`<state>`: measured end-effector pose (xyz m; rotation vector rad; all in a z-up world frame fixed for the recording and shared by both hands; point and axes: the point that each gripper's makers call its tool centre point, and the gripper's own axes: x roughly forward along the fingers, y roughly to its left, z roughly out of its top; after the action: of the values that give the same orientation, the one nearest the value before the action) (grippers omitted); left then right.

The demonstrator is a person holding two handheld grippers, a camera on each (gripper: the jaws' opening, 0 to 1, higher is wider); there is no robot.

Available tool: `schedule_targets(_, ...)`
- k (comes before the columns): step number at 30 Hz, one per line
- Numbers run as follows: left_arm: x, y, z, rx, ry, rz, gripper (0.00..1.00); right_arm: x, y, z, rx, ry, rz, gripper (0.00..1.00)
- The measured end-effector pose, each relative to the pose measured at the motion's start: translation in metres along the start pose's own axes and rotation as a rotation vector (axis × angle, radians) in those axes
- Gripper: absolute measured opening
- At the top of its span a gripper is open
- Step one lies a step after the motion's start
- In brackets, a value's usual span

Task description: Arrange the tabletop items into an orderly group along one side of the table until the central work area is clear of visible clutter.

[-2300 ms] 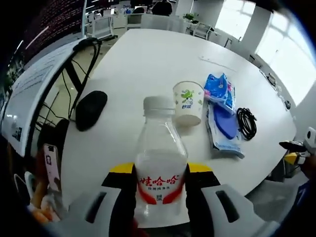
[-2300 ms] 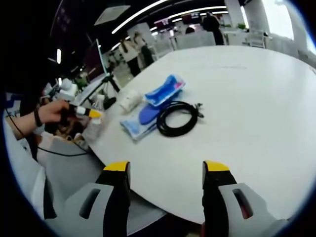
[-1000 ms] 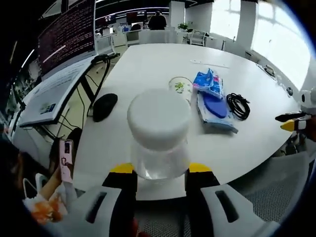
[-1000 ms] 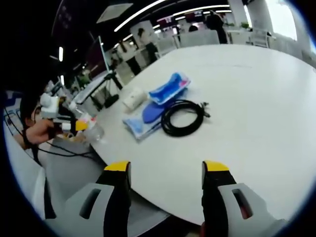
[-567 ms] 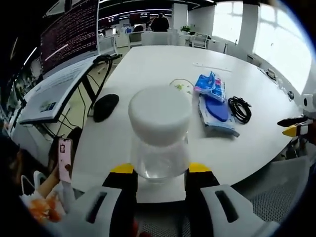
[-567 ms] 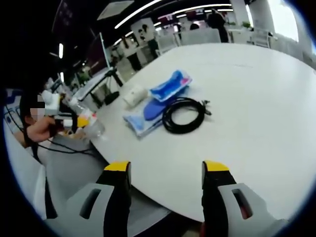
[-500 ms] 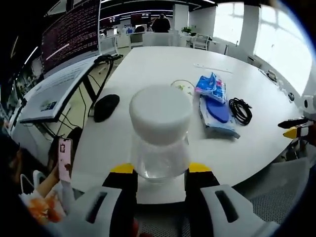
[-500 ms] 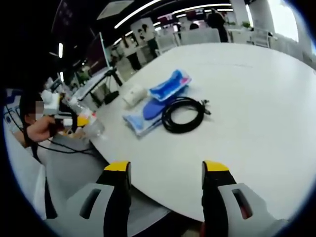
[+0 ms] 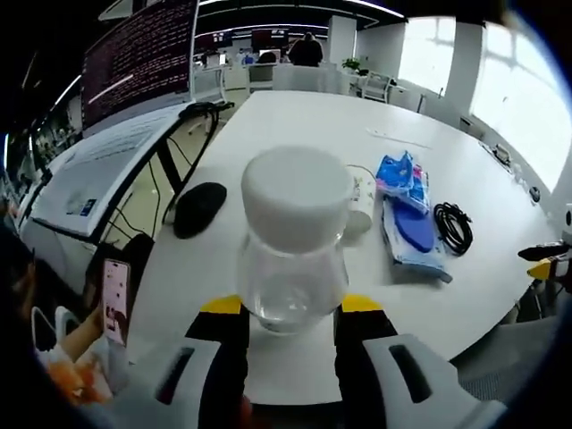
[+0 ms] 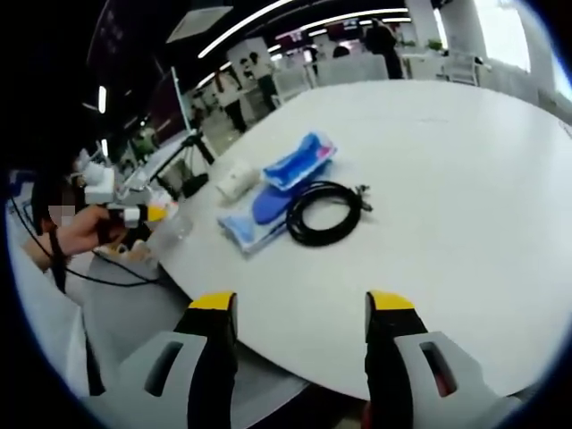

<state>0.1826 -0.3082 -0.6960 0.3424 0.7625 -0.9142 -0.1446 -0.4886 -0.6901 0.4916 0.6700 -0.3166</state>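
My left gripper (image 9: 290, 308) is shut on a clear water bottle (image 9: 290, 277) with a white cap, which I see from above and which hangs over the near edge of the white table (image 9: 295, 121). Behind it stands a paper cup (image 9: 362, 201), partly hidden. To its right lie a blue tissue pack (image 9: 402, 172), a blue pouch (image 9: 413, 234) and a coiled black cable (image 9: 453, 225). My right gripper (image 10: 301, 304) is open and holds nothing above the table's other edge. In front of it lie the cable (image 10: 323, 213), the pouch (image 10: 259, 214), the pack (image 10: 301, 161) and the cup (image 10: 235, 180). The held bottle (image 10: 176, 226) shows at far left.
A black mouse (image 9: 198, 207) lies near the table's left edge. A person's hand holds a phone (image 9: 112, 299) below that edge. Monitors, desks and people stand beyond the table. The far half of the table (image 10: 447, 143) is bare.
The left gripper has carried the bottle forward over the table's edge, so the cup, pack and mouse now look closer. The right gripper has hardly moved.
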Motion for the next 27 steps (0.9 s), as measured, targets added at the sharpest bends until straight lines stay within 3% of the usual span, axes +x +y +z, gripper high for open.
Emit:
schedule_targets(16, 0.051, 0.012, 0.054, 0.018, -0.003, -0.010, 0.36, -0.018, -0.013, 0.007, 0.042, -0.061, -0.051, 0.57)
schedule_targets(27, 0.082, 0.004, 0.083, 0.080, -0.005, -0.056, 0.35, -0.021, -0.013, 0.001, 0.045, -0.062, -0.053, 0.57)
